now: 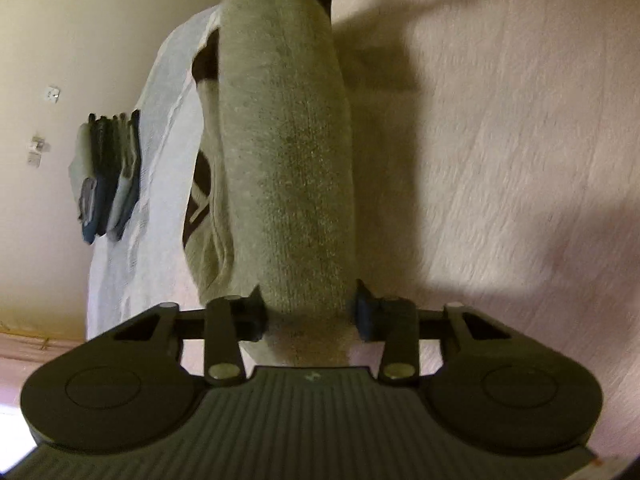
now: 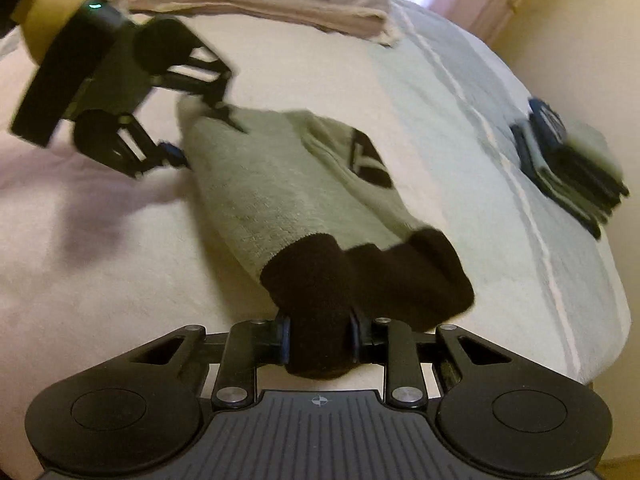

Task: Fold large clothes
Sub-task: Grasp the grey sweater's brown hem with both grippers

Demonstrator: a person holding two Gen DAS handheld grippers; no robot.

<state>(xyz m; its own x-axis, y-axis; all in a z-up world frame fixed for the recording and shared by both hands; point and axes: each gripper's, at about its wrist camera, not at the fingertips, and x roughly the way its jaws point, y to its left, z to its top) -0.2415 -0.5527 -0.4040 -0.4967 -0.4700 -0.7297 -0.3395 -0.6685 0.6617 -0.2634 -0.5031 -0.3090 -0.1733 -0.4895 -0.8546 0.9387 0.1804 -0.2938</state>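
A grey knit sweater (image 1: 286, 168) with a black ribbed band and a dark logo patch is stretched in a bunched roll above the bed. My left gripper (image 1: 310, 312) is shut on its grey end, with cloth filling the space between the fingers. The right wrist view shows the same sweater (image 2: 256, 188) running from my left gripper (image 2: 200, 136) at upper left down to my right gripper (image 2: 320, 336). The right gripper is shut on the black ribbed band (image 2: 360, 280). The logo patch (image 2: 368, 160) faces up on the sweater's right side.
A pale pink bed cover (image 2: 100, 260) and a light blue striped sheet (image 2: 480, 160) lie under the sweater. A stack of folded dark clothes (image 2: 572, 160) sits near the bed's edge by the wall. A folded beige cloth (image 2: 280, 0) lies at the far end. A person's arm (image 2: 44, 12) holds the left gripper.
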